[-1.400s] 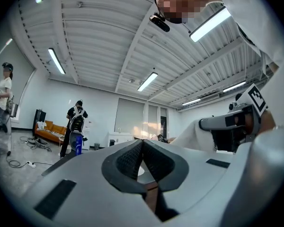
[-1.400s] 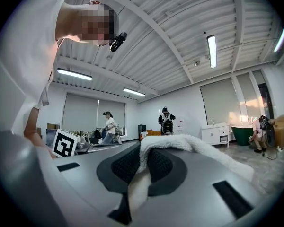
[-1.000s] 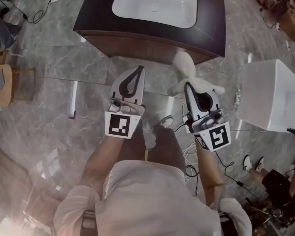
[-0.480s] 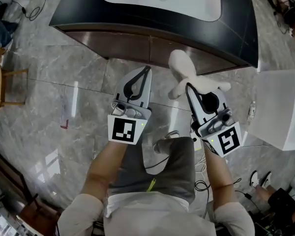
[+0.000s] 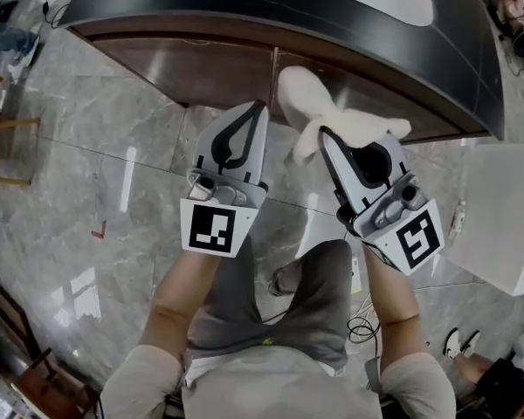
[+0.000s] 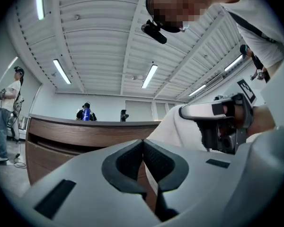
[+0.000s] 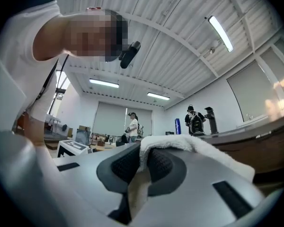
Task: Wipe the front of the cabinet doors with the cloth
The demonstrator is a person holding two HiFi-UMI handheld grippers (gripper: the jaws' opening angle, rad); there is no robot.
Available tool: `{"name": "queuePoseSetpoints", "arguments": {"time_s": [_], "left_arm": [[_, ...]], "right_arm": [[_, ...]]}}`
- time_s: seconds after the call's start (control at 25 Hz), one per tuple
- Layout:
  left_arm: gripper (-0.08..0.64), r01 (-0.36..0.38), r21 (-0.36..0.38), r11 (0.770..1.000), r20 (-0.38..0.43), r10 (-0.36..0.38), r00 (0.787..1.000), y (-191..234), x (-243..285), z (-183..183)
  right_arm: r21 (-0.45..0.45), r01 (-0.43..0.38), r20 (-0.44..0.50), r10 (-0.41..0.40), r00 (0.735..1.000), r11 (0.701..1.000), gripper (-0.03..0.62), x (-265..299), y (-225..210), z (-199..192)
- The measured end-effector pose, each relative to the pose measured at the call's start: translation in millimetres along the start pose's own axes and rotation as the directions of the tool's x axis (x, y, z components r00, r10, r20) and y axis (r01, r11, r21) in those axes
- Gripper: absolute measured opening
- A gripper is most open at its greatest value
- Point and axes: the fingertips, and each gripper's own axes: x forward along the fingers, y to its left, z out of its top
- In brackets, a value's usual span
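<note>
The right gripper (image 5: pixel 325 136) clamps a white cloth (image 5: pixel 327 116) near the cabinet doors (image 5: pixel 236 72). The left gripper (image 5: pixel 258 109) hovers beside it, jaws pressed together on nothing.

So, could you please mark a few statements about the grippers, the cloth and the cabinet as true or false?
1. The right gripper is shut on the cloth. True.
2. The left gripper also grips the cloth. False: its jaws are together with nothing between them.
3. The cabinet doors are white. False: they are brown.
4. The cloth is white. True.
5. The cloth lies on the floor. False: it is held up by the right gripper.
</note>
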Motion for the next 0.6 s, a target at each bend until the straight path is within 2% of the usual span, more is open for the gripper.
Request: {"name": "queuePoseSetpoints", "arguments": {"time_s": [0.2, 0.36, 0.48, 0.6], "left_arm": [[0.017, -0.011, 0.019, 1.000, 0.068, 0.009, 0.998, 15.0, 2.6, -41.7], [0.017, 0.017, 0.066, 0.998, 0.113, -0.025, 0.993, 10.3, 3.1, -73.1], [0.017, 0.040, 0.073, 0.997, 0.168, -0.052, 0.984, 6.4, 5.0, -91.9], [0.017, 0.066, 0.081, 0.995, 0.217, -0.082, 0.973, -2.8, 3.8, -106.6]], "right_arm": [[-0.053, 0.023, 0.055, -0.020, 0.998, 0.998, 0.052, 13.2, -13.2, -43.1], [-0.076, 0.028, 0.127, -0.019, 0.992, 0.997, 0.052, 22.3, -18.9, -66.8], [-0.150, 0.038, 0.126, -0.019, 0.992, 0.988, 0.052, 30.2, -24.0, -85.8], [-0.234, 0.078, 0.085, -0.059, 0.995, 0.969, 0.052, 29.5, -35.4, -111.4]]}}
